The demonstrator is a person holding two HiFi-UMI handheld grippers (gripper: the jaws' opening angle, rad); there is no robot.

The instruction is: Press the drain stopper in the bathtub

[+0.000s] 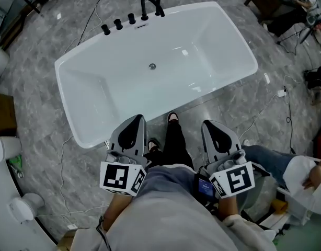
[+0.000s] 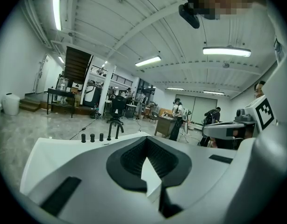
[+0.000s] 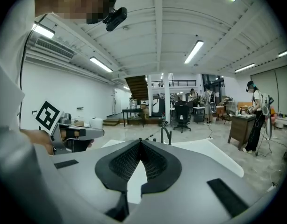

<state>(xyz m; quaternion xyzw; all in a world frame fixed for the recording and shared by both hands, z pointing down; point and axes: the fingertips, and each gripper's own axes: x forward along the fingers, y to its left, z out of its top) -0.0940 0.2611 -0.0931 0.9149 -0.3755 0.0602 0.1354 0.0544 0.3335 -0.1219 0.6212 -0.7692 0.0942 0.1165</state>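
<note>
Head view: white rectangular freestanding bathtub (image 1: pixel 98 69) sits centre on grey marbled floor (image 1: pixel 40 114). Small round metal drain stopper (image 1: pixel 152 66) is mid tub floor, towards the far wall. Black curved faucet (image 1: pixel 151 5) and a row of black knobs (image 1: pixel 118 24) are on the far rim. Left gripper (image 1: pixel 136 120) and right gripper (image 1: pixel 209 124) are both near side, outside the tub, just past its near rim. Both are well apart from the stopper.

Left gripper view: left gripper (image 2: pixel 146 139) has its ribbed black pads (image 2: pixel 129 157) clenched, tips meeting, nothing between them. Only white tub shows through the gap behind the tips. Tub rim (image 2: pixel 58 144) is at left, with knobs (image 2: pixel 92 137) and faucet (image 2: pixel 116 129) beyond. The right gripper's marker cube (image 2: pixel 264 113) is at right. Stopper not seen.

Right gripper view: right gripper (image 3: pixel 140 141) is the same, pads (image 3: pixel 121 164) pinched together at the tips and empty. Faucet (image 3: pixel 166 134) is dead ahead, tub rim (image 3: pixel 213 150) to the right. Left gripper (image 3: pixel 75 133) is at left. Stopper not seen.
</note>
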